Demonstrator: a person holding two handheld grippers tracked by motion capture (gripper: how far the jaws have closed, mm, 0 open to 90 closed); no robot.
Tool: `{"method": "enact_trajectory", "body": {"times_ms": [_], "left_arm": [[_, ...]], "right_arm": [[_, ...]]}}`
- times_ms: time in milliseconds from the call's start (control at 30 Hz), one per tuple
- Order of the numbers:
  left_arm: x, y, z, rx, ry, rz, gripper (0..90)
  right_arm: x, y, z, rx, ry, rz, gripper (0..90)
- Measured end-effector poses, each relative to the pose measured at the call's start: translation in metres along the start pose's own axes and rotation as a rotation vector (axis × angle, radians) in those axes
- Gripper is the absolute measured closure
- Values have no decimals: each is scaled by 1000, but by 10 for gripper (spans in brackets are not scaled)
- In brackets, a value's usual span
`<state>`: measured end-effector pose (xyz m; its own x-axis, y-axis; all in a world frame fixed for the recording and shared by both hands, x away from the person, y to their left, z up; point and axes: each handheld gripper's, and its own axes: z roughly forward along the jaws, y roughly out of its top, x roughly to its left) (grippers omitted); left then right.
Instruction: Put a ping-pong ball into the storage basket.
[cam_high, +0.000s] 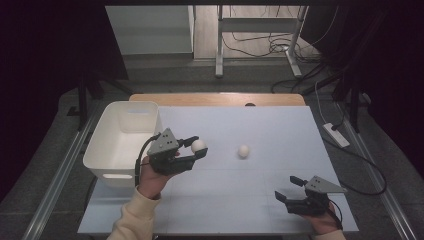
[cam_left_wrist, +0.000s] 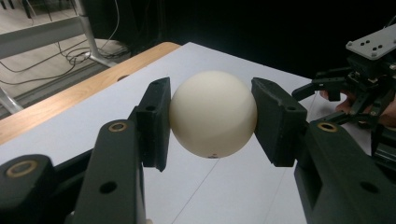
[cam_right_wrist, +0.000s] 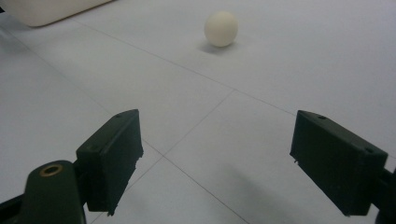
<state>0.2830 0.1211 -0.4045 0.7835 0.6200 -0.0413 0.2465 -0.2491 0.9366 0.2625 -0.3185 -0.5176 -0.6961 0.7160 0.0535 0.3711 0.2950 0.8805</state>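
Ball (cam_left_wrist: 213, 114) clamped between left gripper (cam_high: 196, 146) pads, held above the table (cam_high: 280, 125) just right of the white bin (cam_high: 120, 137); second ball (cam_high: 243, 151) on table nearby; right gripper (cam_high: 291, 189) jaws apart, empty.

Dim, vignetted edges; perhaps slightly soft.

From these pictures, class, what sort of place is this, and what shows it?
Probably a lab or workshop set up for recording, not a home: a white-topped table ringed by dark curtains, loose cables on the floor, and a hand-held gripper holding a ball.
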Motion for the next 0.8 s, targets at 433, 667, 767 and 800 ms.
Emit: {"method": "enact_trajectory", "body": {"times_ms": [433, 667, 767, 800], "left_arm": [[10, 0, -12, -22, 54, -13, 508], [14, 0, -19, -35, 72, -21, 508], [15, 1, -19, -41, 76, -32, 508], [15, 2, -19, -42, 74, -34, 508]], "right_arm": [[0, 0, 0, 1, -2, 0, 165], [0, 0, 0, 1, -3, 0, 165], [0, 0, 0, 2, -3, 0, 165], [0, 0, 0, 3, -3, 0, 165]]}}
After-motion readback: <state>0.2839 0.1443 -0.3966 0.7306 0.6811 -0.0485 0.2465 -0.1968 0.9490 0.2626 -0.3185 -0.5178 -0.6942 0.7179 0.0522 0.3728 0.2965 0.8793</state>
